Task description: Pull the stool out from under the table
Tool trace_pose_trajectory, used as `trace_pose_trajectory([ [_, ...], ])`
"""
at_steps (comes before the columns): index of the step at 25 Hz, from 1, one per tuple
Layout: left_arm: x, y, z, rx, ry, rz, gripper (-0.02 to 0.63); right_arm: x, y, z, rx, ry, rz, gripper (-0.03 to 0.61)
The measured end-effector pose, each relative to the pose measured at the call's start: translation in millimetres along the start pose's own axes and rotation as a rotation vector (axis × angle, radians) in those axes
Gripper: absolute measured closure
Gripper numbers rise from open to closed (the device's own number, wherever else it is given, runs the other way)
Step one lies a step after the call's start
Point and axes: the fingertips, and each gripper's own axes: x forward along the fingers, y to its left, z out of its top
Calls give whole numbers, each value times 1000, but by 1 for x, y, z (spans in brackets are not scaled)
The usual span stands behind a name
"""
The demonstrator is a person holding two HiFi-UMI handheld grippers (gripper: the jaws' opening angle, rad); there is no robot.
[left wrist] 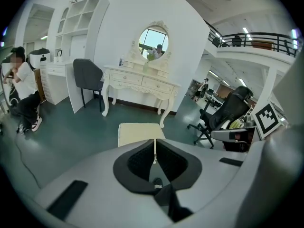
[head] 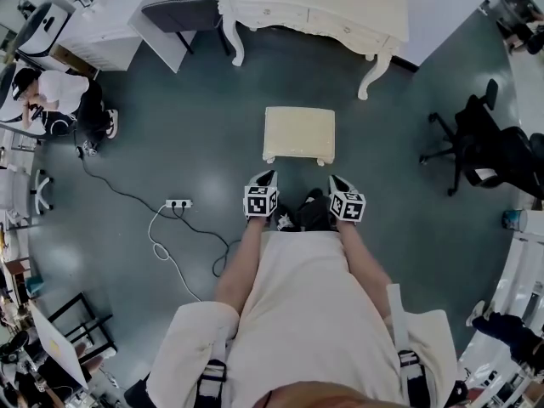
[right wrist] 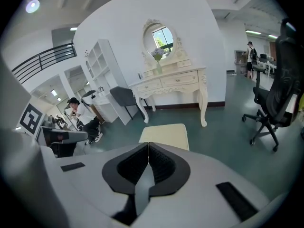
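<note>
Beyond the person's forearms [head: 240, 262], the left claw [head: 269, 176] and right claw [head: 335, 180] are both clenched on nothing, just short of the cream stool [head: 298, 133], which stands on the floor [head: 195, 143], clear of the far worktop [head: 340, 7].

You stand in a large open hall, more a lab or office than a home, with a bit of bedroom set up inside it. The home part is a cream dressing table [head: 310, 7] with an oval mirror [left wrist: 153, 42], a matching stool [head: 298, 133] and white shelves [left wrist: 80, 25] against one white wall. Around it the place is a workplace: a bare dark green floor [head: 204, 143], black office chairs [head: 489, 147], a power strip [head: 178, 203] lying loose with its cable, a railed mezzanine [left wrist: 259, 34] under strip lights, and a person [head: 59, 92] sitting among equipment at the side.
</note>
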Motion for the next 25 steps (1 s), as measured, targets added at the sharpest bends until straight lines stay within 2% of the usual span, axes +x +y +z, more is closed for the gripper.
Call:
trace_pose_trajectory([
  [9, -6, 1, -10, 7, 3, -6, 589, -1, 1, -2, -24, 13, -2, 535],
  [17, -5, -3, -5, 24, 6, -24, 589, -4, 3, -1, -47, 22, 0, 535],
  [25, -4, -8, -2, 33, 7, -34, 589, -8, -1, -4, -17, 10, -9, 535],
])
